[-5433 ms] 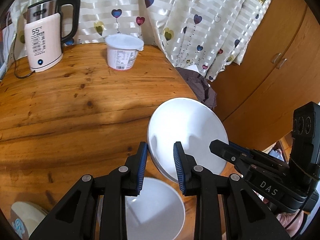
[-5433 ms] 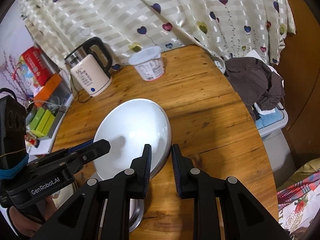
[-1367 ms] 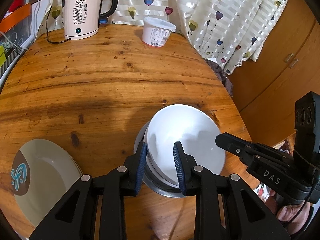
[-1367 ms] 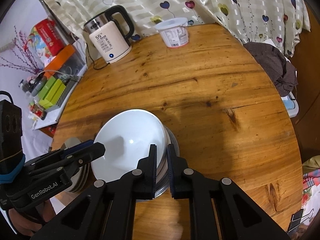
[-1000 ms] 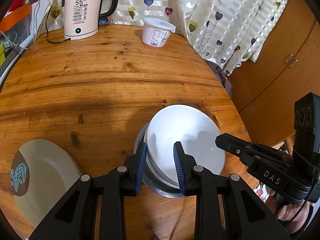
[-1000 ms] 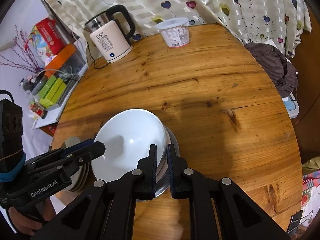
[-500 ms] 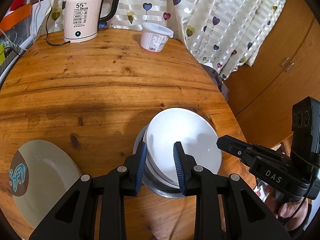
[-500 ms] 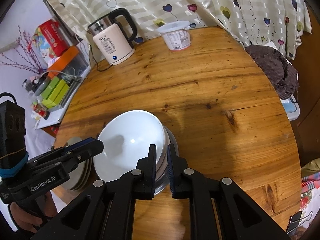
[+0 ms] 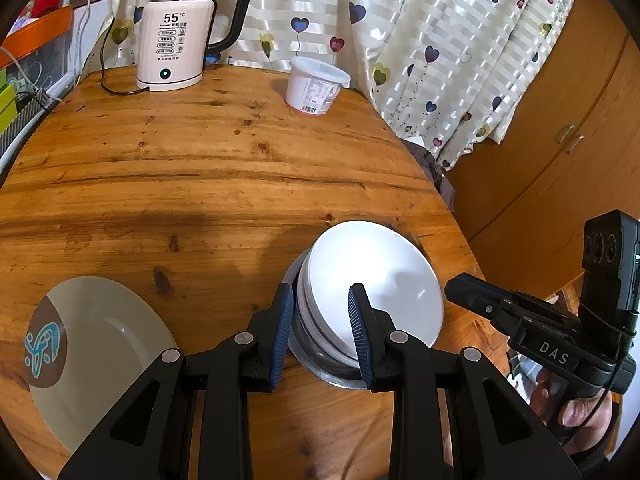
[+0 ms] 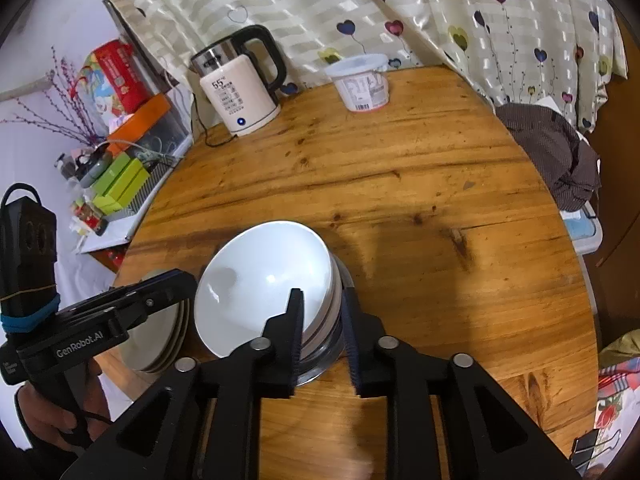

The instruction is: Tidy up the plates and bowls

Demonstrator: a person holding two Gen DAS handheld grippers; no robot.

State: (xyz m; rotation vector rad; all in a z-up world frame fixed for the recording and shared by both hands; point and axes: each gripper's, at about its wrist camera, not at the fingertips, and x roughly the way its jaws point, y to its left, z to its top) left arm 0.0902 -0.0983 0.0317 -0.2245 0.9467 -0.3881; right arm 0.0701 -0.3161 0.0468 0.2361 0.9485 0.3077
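Both claws, left claw (image 9: pixel 320 330) and right claw (image 10: pixel 322 332), part-open, straddling the white bowl (image 9: pixel 374 280) rim ungripped; careless withdrawal could tip the tilted bowl stack (image 10: pixel 324 332) off the desk (image 9: pixel 200 184) edge.

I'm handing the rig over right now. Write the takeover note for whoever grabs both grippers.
Left gripper: open, jaws straddling the near rim of the white ceramic bowl, not clamped.
Right gripper: open, jaws astride the same bowl's right rim, gap visible.
The white bowl sits tilted on top of a nested stack in a steel bowl, near the round wooden table's front edge.
Beige plates with a blue-brown emblem are stacked to its left.
Done: bowls nested, plates stacked.
Left: seat the top bowl level, back both grippers away.
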